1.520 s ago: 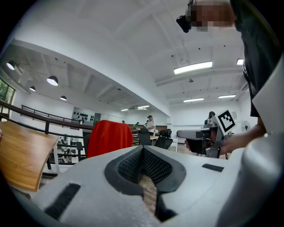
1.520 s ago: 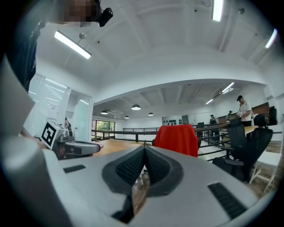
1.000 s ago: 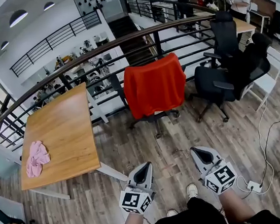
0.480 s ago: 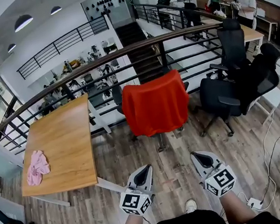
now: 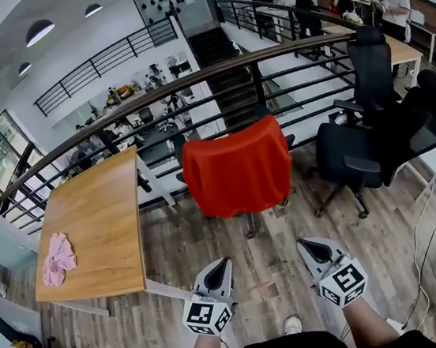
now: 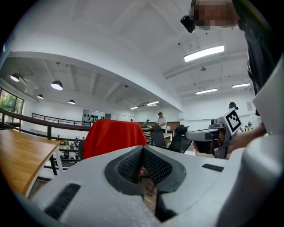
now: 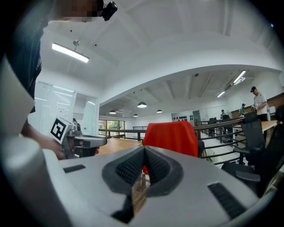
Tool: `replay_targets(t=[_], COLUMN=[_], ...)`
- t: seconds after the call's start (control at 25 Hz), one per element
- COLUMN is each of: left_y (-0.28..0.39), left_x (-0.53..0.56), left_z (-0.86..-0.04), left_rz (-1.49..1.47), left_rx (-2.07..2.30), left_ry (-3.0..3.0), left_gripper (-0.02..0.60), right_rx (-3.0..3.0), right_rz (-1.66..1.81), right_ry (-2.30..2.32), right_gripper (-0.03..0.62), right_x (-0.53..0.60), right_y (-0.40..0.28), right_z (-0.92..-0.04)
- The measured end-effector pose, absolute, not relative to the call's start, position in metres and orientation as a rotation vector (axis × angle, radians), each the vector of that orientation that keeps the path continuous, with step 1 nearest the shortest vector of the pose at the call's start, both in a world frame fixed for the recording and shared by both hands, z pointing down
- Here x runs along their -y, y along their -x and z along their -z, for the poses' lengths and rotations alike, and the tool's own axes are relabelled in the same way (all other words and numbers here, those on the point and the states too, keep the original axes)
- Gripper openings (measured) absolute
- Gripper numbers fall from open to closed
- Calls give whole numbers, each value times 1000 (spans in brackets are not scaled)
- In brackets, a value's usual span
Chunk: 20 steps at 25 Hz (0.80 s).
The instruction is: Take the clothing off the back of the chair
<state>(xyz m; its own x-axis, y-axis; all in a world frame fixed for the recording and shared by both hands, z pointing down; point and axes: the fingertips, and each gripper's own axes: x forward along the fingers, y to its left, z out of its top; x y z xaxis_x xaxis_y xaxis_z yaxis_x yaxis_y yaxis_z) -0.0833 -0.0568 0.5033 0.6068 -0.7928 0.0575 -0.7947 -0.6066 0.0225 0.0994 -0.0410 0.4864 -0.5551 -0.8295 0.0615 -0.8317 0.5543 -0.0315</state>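
A red garment [image 5: 238, 170] hangs draped over the back of a chair by the railing; it also shows ahead as the red cloth [image 6: 113, 135] in the left gripper view and as the red cloth [image 7: 171, 136] in the right gripper view. My left gripper [image 5: 218, 266] is shut and empty, held level some way short of the chair. My right gripper [image 5: 309, 245] is shut and empty too, beside it on the right. Both point toward the garment without touching it.
A wooden table [image 5: 101, 224] with a pink cloth [image 5: 57, 258] stands at the left. Black office chairs [image 5: 371, 129] crowd the right. A dark railing [image 5: 190, 81] runs behind the chair, over an open lower floor. People stand far back at right.
I have walked closer to the chair: the red garment looms larger and nearer. Both grippers stay shut and keep their place in front of me.
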Motion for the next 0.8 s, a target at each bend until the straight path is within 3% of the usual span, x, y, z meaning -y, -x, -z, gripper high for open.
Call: replay_targets(t=[0.8], left_y=[64], left_x=[157], left_z=[-528], left_rz=[-54], left_rx=[1315], left_ry=[-2732], left_gripper=[15], right_rx=[2674], right_rz=[-81], right_ry=[-1466], right_gripper=[5], right_x=[145], right_y=[-123], right_z=[-498])
